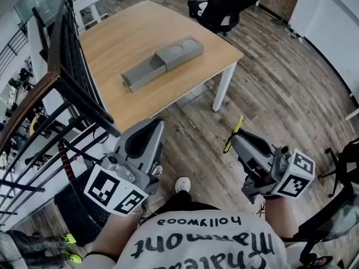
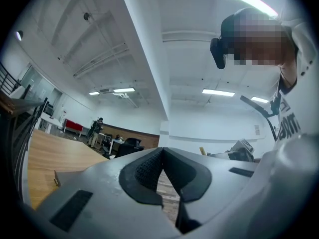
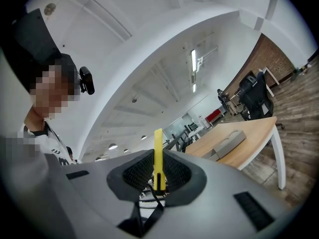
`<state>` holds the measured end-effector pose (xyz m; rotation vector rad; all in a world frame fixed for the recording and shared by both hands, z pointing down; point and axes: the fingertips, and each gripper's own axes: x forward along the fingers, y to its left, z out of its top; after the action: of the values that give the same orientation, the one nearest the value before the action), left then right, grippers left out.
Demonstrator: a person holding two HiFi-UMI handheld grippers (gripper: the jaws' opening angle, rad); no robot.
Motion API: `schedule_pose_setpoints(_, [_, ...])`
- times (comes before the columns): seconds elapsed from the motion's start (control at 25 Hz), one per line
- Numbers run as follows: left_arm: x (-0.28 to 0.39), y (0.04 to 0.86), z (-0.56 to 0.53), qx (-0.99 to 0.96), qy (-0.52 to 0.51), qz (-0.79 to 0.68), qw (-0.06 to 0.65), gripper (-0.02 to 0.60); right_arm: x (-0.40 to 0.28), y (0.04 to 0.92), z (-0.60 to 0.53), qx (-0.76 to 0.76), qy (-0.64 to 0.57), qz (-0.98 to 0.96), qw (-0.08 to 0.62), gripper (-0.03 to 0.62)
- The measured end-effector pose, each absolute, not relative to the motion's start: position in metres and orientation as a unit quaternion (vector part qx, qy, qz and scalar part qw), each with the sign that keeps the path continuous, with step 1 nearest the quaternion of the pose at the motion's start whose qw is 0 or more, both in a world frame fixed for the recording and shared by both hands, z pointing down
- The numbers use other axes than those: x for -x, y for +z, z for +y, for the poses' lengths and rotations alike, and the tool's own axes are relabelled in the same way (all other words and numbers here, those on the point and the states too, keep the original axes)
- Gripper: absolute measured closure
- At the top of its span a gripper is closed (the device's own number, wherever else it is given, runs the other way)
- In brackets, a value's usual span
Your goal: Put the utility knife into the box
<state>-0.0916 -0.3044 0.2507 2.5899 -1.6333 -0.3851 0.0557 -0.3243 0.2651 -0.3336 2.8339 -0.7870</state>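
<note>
Wood planks of the floor (image 1: 280, 94) fill the head view from 12 round to 5 o'clock. Standing on it at 11 o'clock is a pale wooden table (image 1: 129, 38) with white legs. A dark railing (image 1: 56, 94) runs down the 9 o'clock side, close against the table's edge. At 1 o'clock, beyond the table's far corner, sits a black chair (image 1: 221, 7).

On the table lies the grey box (image 1: 162, 62), its long axis running from 8 to 2 o'clock. Its tray (image 1: 140, 74) is slid out toward 8 o'clock and open on top.

The left gripper (image 1: 154, 123) hangs at 7 o'clock over the floor, just off the table's near edge. In its own view the jaws meet at their tips with nothing between them (image 2: 162, 156).

The right gripper (image 1: 235, 138) is at 5 o'clock, also over the floor. Its jaws are clamped on the yellow knife (image 1: 234, 132). In the right gripper view the knife (image 3: 158, 156) stands upright between the pads, its end poking out past the tips toward 12 o'clock. It is well apart from the box, which shows in that view at 3 o'clock on the table.
</note>
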Motion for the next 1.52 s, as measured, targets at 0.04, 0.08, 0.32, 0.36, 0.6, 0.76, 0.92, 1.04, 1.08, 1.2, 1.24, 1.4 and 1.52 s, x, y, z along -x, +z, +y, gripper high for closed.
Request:
schedule_pose_setpoints(0.04, [0.096, 0.251, -0.310, -0.838, -0.125, -0.530, 0.029, 0.575, -0.051, 0.265, -0.330, 0.111, -0.265, 0.954, 0.090, 0.537])
schedule_pose_setpoints(0.08, [0.101, 0.251, -0.316, -0.838, -0.125, -0.531, 0.031, 0.575, -0.045, 0.264, -0.336, 0.110, -0.265, 0.954, 0.089, 0.537])
schedule_pose_setpoints(0.32, [0.135, 0.245, -0.354, -0.836, -0.123, -0.534, 0.031, 0.575, -0.013, 0.258, -0.373, 0.105, -0.266, 0.955, 0.085, 0.537])
schedule_pose_setpoints(0.36, [0.141, 0.243, -0.360, -0.835, -0.124, -0.535, 0.031, 0.575, -0.007, 0.256, -0.379, 0.103, -0.264, 0.955, 0.084, 0.537])
schedule_pose_setpoints(0.6, [0.169, 0.240, -0.390, -0.834, -0.126, -0.537, 0.031, 0.575, 0.022, 0.251, -0.409, 0.097, -0.262, 0.957, 0.079, 0.537])
schedule_pose_setpoints(0.76, [0.185, 0.239, -0.410, -0.833, -0.121, -0.538, 0.035, 0.575, 0.038, 0.251, -0.429, 0.098, -0.267, 0.956, 0.075, 0.537])
schedule_pose_setpoints(0.92, [0.198, 0.238, -0.430, -0.832, -0.123, -0.539, 0.038, 0.575, 0.051, 0.250, -0.447, 0.098, -0.268, 0.956, 0.074, 0.537])
schedule_pose_setpoints(1.04, [0.204, 0.242, -0.443, -0.834, -0.125, -0.537, 0.038, 0.575, 0.057, 0.253, -0.459, 0.099, -0.268, 0.956, 0.072, 0.537])
schedule_pose_setpoints(1.08, [0.206, 0.243, -0.448, -0.834, -0.126, -0.537, 0.038, 0.575, 0.059, 0.254, -0.463, 0.099, -0.267, 0.956, 0.072, 0.537])
schedule_pose_setpoints(1.2, [0.210, 0.244, -0.460, -0.834, -0.126, -0.536, 0.036, 0.575, 0.064, 0.256, -0.475, 0.100, -0.266, 0.956, 0.071, 0.537])
schedule_pose_setpoints(1.24, [0.211, 0.244, -0.463, -0.834, -0.126, -0.537, 0.035, 0.575, 0.064, 0.257, -0.479, 0.102, -0.267, 0.956, 0.072, 0.537])
schedule_pose_setpoints(1.4, [0.215, 0.248, -0.478, -0.834, -0.125, -0.536, 0.035, 0.575, 0.065, 0.261, -0.493, 0.107, -0.267, 0.955, 0.076, 0.537])
schedule_pose_setpoints(1.52, [0.215, 0.250, -0.485, -0.834, -0.126, -0.536, 0.035, 0.575, 0.065, 0.263, -0.498, 0.108, -0.270, 0.954, 0.078, 0.537])
